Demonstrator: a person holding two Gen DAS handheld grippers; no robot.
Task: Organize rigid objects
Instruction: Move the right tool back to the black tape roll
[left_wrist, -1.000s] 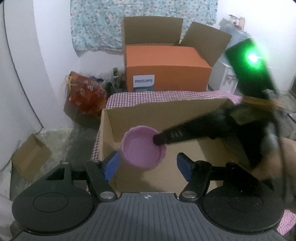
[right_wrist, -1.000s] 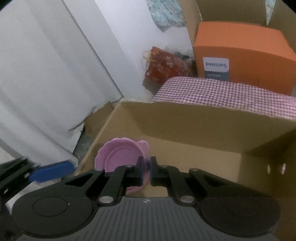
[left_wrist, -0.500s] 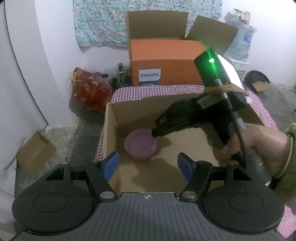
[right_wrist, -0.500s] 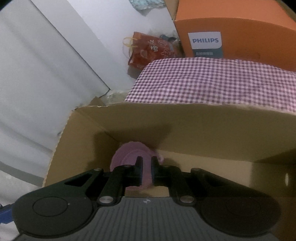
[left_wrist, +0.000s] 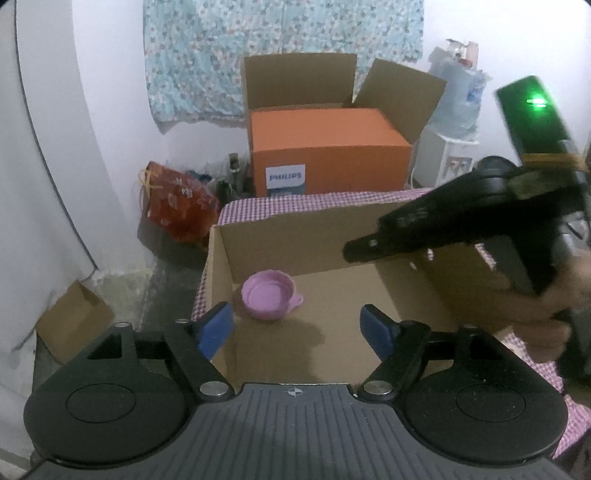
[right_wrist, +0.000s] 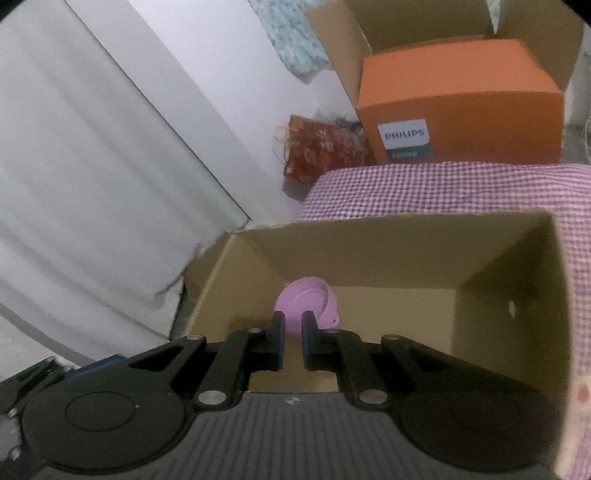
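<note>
A pink bowl (left_wrist: 267, 295) with a small handle rests on the floor of an open cardboard box (left_wrist: 295, 243), near its left wall. My left gripper (left_wrist: 295, 325) hovers over the box's near edge; its jaws are opening, with nothing between the blue pads. My right gripper (left_wrist: 354, 253) hangs above the box's right side, held by a hand. In the right wrist view the right gripper (right_wrist: 293, 325) is shut and empty, and the pink bowl (right_wrist: 306, 295) lies just beyond its tips inside the box (right_wrist: 369, 258).
The box sits on a purple checked cloth (right_wrist: 424, 188). Behind it stands an orange Philips carton (left_wrist: 325, 155) inside a bigger open box. A red bag (left_wrist: 177, 203) lies on the floor at left, a small cardboard piece (left_wrist: 74, 325) nearer, and a water jug (left_wrist: 458, 107) at back right.
The bowl, earlier held up at its rim by the right gripper, now rests on the box floor. The right gripper has let go and drawn back up. The left gripper has pulled back and widened.
</note>
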